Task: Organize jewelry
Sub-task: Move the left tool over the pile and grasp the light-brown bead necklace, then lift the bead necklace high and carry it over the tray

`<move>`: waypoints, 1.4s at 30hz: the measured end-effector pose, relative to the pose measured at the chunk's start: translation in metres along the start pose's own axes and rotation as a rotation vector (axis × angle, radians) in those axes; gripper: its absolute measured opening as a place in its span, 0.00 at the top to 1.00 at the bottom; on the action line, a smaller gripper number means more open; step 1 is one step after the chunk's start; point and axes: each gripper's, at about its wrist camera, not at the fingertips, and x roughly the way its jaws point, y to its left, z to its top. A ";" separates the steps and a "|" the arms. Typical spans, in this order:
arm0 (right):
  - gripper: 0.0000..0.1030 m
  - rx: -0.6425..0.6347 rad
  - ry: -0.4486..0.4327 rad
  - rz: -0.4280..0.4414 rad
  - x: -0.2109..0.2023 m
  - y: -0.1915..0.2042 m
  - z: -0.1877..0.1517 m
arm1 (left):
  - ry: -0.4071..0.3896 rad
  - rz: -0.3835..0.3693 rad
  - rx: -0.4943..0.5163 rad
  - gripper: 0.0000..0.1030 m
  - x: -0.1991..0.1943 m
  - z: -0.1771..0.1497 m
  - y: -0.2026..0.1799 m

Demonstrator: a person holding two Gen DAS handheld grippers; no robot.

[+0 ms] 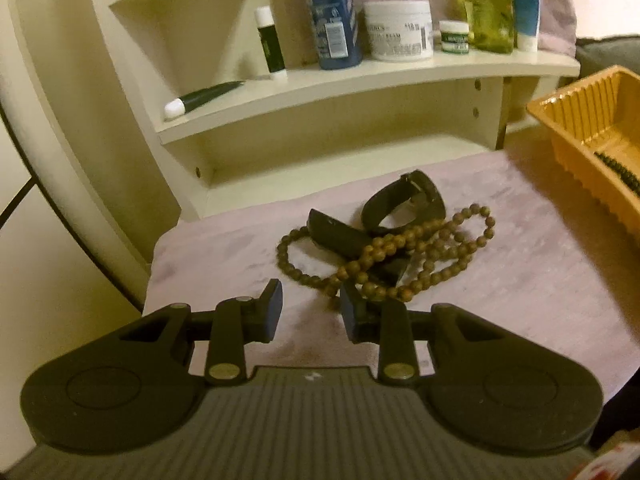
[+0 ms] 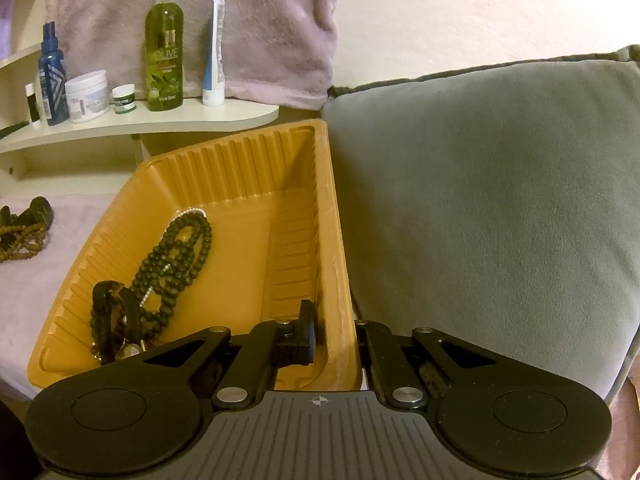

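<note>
Right wrist view: your right gripper [image 2: 334, 340] is clamping the tray [image 2: 240, 168] wall, dark beads [image 2: 180, 256] inside; your left gripper [image 1: 310, 306] is gaping empty near the brown beads [image 1: 384, 256] and bangles [image 1: 404, 204] you're yet to move.

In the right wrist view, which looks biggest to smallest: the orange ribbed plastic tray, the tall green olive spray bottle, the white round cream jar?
1. Orange ribbed plastic tray, though nearest the camera.
2. Tall green olive spray bottle.
3. White round cream jar.
</note>
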 end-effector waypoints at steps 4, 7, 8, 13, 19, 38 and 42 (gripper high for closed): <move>0.94 -0.002 0.003 -0.002 0.001 0.000 0.001 | -0.008 0.001 0.050 0.73 0.006 -0.001 -0.005; 0.93 -0.003 0.008 -0.005 0.002 -0.001 0.000 | -0.020 0.009 0.087 0.74 0.009 0.000 -0.009; 0.93 -0.003 0.009 -0.006 0.002 0.000 0.000 | -0.020 0.008 0.100 0.76 0.010 0.000 -0.010; 0.93 -0.004 0.008 -0.006 0.002 0.000 0.001 | -0.023 0.000 0.152 0.81 0.014 0.001 -0.015; 0.93 -0.004 0.008 -0.006 0.002 0.000 0.001 | -0.028 -0.018 0.142 0.94 0.010 0.001 -0.016; 0.94 -0.006 -0.017 0.000 -0.009 0.002 0.000 | -0.229 -0.110 0.001 0.94 -0.071 0.047 -0.008; 0.94 -0.005 -0.022 0.002 -0.012 0.002 0.000 | -0.271 -0.124 -0.001 0.94 -0.085 0.062 -0.008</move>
